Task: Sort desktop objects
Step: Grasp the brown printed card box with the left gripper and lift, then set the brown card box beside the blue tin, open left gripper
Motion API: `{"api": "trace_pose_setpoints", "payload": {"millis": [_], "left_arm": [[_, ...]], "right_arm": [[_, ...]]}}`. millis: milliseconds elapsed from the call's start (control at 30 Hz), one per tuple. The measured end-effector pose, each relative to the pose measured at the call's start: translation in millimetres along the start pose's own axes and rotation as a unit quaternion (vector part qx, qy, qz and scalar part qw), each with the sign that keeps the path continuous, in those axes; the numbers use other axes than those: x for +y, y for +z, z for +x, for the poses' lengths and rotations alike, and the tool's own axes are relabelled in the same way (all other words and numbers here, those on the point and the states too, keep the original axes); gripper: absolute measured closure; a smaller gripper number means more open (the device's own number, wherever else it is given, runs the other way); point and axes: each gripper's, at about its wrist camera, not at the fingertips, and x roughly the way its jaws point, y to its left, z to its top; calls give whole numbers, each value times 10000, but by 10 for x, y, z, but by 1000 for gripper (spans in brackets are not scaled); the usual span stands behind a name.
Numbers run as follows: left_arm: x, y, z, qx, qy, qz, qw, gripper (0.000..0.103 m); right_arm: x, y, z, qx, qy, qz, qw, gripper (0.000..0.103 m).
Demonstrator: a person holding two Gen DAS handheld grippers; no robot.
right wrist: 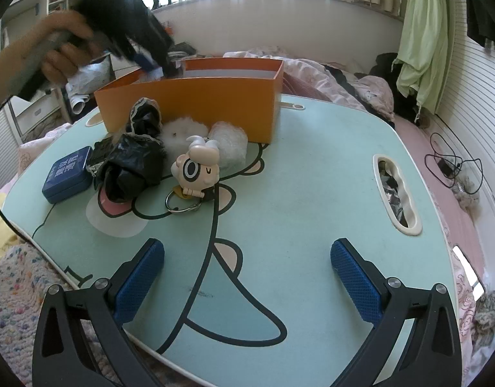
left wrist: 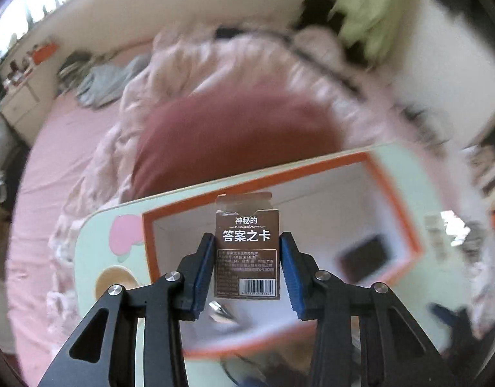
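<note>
My left gripper [left wrist: 247,242] is shut on a brown card box [left wrist: 247,251] with white Chinese print and holds it above the open orange box [left wrist: 389,200]. In the right wrist view the left gripper [right wrist: 150,61] hovers over the orange box's [right wrist: 196,103] left end. My right gripper [right wrist: 247,258] is open and empty over the mint lap table [right wrist: 312,193]. In front of the orange box lie a blue tin [right wrist: 67,174], a crumpled black bag [right wrist: 131,167], a white fluffy ball [right wrist: 179,135], a bubble-wrap wad [right wrist: 229,143] and a cartoon figure keychain [right wrist: 196,174].
The lap table stands on a bed with pink bedding [right wrist: 447,187]. A black cable [right wrist: 450,167] lies on the bed at right. The table has a handle slot [right wrist: 408,229] at its right edge. A green garment [right wrist: 421,38] hangs at the back right.
</note>
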Motion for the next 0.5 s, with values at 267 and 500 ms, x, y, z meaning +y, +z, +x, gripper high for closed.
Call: {"api": "trace_pose_setpoints", "payload": {"millis": [267,500], "left_arm": [[-49,-1042,-425,-186,-390,13,9991,64],[253,-1228,-38,-312,-383,-760,9959,62]], "right_arm": [[-11,4,2,2,1,-1,10000,0],[-9,-2,3,3,-2,0,10000,0]]}}
